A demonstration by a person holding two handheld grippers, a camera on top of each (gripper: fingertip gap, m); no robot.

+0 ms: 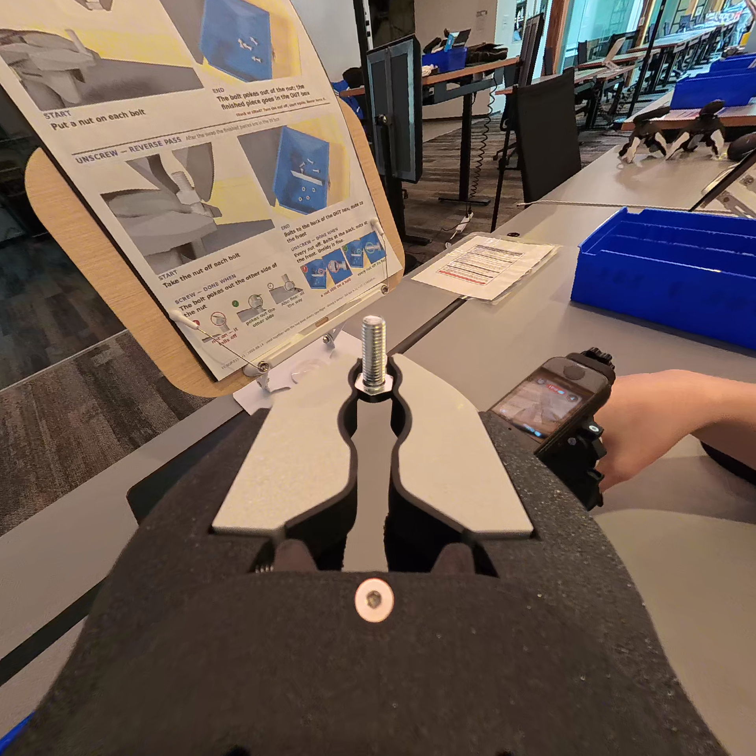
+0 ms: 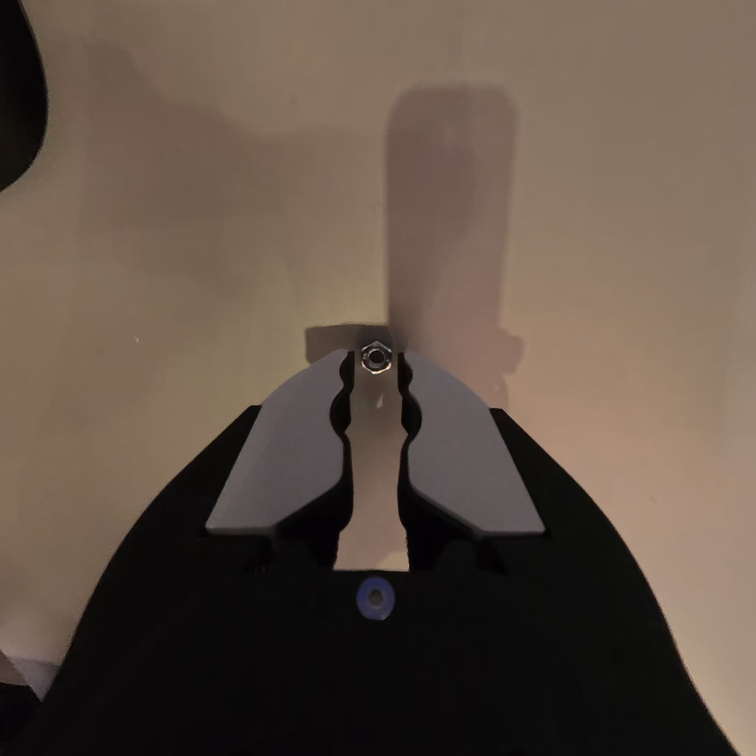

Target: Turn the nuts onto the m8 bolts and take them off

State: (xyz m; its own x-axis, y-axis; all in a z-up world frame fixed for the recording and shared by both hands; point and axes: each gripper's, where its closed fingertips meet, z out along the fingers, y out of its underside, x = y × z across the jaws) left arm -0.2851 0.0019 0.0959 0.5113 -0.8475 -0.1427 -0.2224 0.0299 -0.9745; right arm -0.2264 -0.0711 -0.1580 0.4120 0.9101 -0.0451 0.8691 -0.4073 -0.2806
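left hand-held gripper [image 1: 373,382] clamps the bolt [image 1: 373,347] upright by its head. right hand-held gripper [image 2: 374,358], slightly parted, straddles the nut [image 2: 374,358] on the desk [image 2: 204,245]. judged next: close, lift, thread on.

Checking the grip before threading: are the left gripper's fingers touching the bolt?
Touching. The left wrist view shows the left gripper closed on the hex head of the upright bolt, with both fingers against it.

the left gripper [image 1: 373,378] points forward, level, its fingers closed on something at the tips. the right gripper [image 2: 374,359] points down, fingers slightly parted; a bare hand [image 1: 638,425] holds it.
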